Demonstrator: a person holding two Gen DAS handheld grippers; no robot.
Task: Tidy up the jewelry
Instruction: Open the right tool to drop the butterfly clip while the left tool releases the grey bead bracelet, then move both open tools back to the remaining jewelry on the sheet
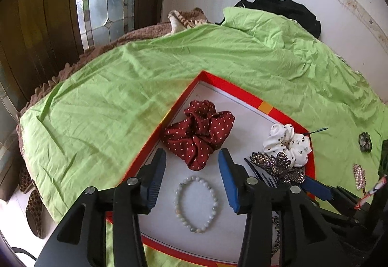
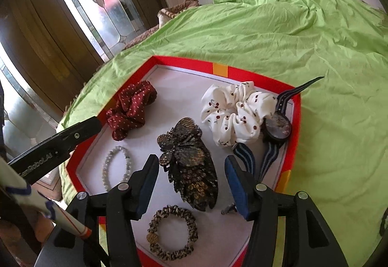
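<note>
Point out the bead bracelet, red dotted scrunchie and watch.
bead bracelet (image 1: pixel 196 204), left wrist view, on its right-hand beads.
red dotted scrunchie (image 1: pixel 197 132), left wrist view, centre folds.
watch (image 2: pixel 277 127), right wrist view, on its dial.

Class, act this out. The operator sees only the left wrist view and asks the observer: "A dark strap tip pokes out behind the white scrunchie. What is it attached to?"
Observer: A wristwatch with a striped strap, lying against the white cherry-print scrunchie by the tray's right rim.
Operator: Anything at the near edge?
Observer: A leopard-print hair tie, just below the butterfly hair clip.
Operator: Is the right claw gripping anything?
Observer: No. The right claw is open, with the clip ahead between its fingers.
</note>
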